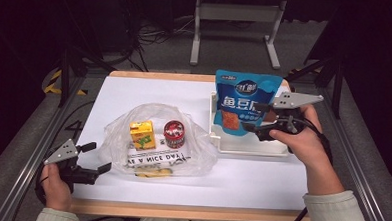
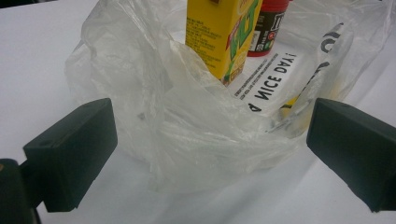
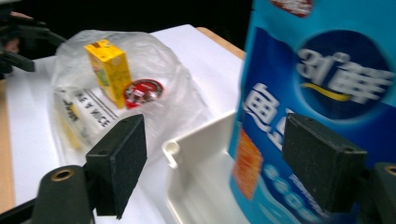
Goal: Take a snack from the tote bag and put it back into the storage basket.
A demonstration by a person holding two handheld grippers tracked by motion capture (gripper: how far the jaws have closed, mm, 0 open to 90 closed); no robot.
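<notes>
At the lower left of the high view, the left gripper (image 1: 96,157) is held just beside the near-left edge of a crumpled clear plastic bag (image 1: 197,150) printed with black lettering; its jaws are spread wide, with nothing between them but the bag's rim ahead. Inside the bag, at the frame's centre, a yellow juice carton (image 1: 142,134) is seen upright beside a short red-lidded can (image 1: 174,133). Farther right, the right gripper (image 1: 254,117) is raised at a blue foil snack pouch (image 1: 244,103) standing in a white plastic tray (image 1: 252,147) at the upper right; its jaws are parted, one in front of the pouch's face and one off its edge, not clamped. Everything rests on a white table (image 1: 281,184).
</notes>
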